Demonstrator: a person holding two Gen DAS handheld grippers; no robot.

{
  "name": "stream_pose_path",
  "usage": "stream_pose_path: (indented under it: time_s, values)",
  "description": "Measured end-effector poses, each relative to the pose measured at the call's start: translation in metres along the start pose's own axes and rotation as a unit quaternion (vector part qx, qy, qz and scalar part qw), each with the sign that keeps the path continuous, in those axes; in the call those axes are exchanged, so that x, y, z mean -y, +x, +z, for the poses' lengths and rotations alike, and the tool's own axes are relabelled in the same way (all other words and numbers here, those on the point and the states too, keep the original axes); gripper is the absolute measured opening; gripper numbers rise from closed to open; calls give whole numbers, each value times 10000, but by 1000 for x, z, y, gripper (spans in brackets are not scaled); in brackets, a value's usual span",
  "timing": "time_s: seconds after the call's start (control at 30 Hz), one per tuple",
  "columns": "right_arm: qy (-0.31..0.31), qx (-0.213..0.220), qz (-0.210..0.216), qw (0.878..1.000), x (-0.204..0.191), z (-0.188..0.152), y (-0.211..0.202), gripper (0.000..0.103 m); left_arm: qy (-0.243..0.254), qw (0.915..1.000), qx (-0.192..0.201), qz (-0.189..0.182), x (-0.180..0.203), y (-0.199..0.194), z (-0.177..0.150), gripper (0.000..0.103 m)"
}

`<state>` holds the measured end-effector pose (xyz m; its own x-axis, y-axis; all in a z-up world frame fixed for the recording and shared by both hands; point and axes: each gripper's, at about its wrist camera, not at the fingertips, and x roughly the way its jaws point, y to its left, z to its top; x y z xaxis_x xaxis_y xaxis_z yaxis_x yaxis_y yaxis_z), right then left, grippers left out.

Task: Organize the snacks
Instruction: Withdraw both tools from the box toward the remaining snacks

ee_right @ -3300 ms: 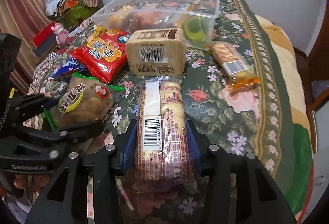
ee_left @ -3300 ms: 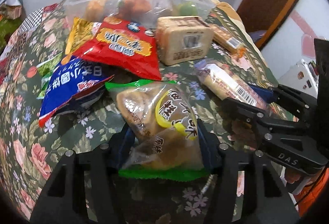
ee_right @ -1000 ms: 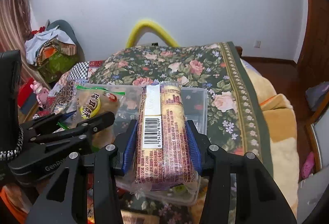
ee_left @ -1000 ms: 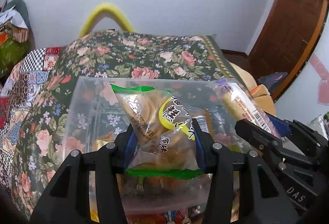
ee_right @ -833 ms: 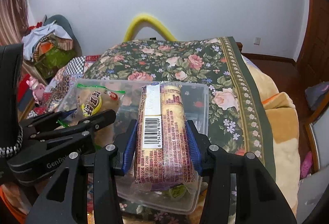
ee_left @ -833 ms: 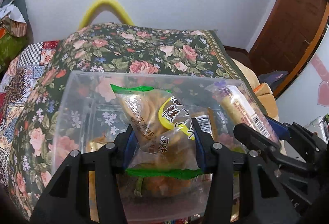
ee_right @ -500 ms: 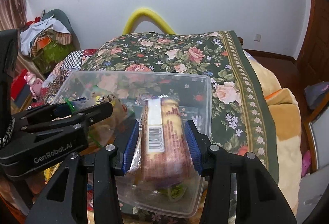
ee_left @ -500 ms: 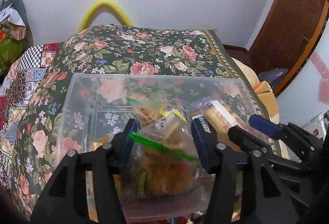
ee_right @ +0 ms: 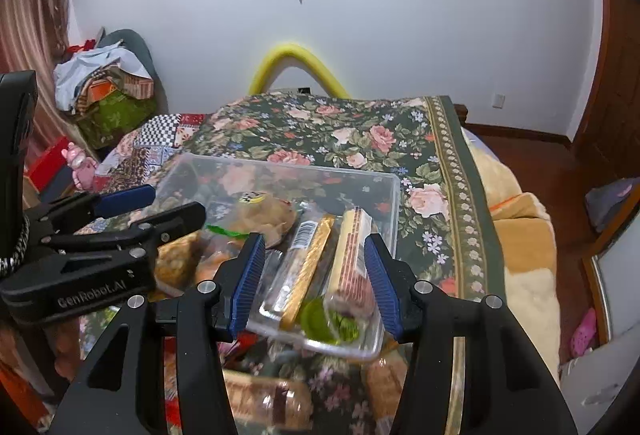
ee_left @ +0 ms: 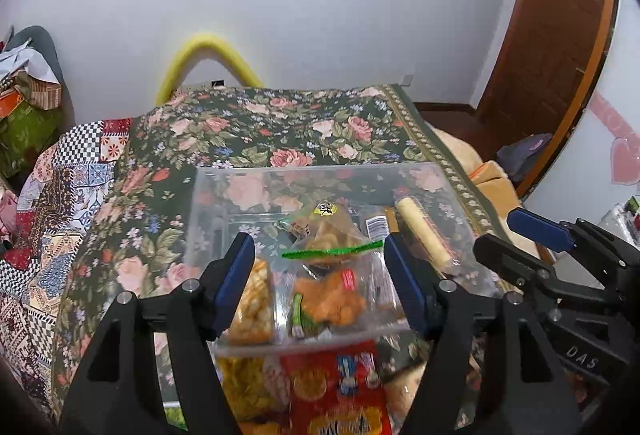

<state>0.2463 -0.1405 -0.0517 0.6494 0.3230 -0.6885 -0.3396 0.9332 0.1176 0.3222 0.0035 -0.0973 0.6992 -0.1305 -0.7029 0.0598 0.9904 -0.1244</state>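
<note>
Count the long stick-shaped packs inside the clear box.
3, side by side at the clear box's right end: the biscuit roll nearest the right wall, the gold bar beside it, then the barcoded clear pack. More may be hidden under the bags.

left gripper (ee_left: 320,277) spread, right gripper (ee_right: 314,275) spread

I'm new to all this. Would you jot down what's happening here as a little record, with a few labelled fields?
setting: a bed with a floral blanket
container: clear plastic bin resting on the blanket
in the bin: green-edged snack bag, long biscuit pack, and other snacks
left gripper: open, empty, above the bin's near edge
right gripper: open, empty, above the biscuit pack
outside the bin: red snack bag, nearer the camera
stage: both carried snacks lie in the bin; more remain outside it
</note>
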Motion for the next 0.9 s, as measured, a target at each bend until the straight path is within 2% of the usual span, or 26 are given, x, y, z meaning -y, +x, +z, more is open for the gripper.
stream_pose_path:
  time_s: [0.33, 0.4, 0.53, 0.67, 0.9]
  values:
    - [-71, 345, 71, 9994, -16, -16, -50, 65, 203, 9997, 105, 25, -15, -67, -26, 73]
    - [-101, 369, 54, 9993, -20, -20, -57, 65, 226, 9997, 104, 49, -19, -77, -33, 79]
    - [-148, 349, 63, 9993, -26, -28, -65, 67, 345, 9991, 97, 204, -31, -93, -50, 82]
    - [-132, 329, 27, 9994, -30, -40, -68, 76, 372, 9988, -60, 300, -44, -95, -71, 87]
    - [-33, -6, 53, 10000, -36, -64, -54, 77, 27, 9987, -437, 275, -78, -83, -108, 87]
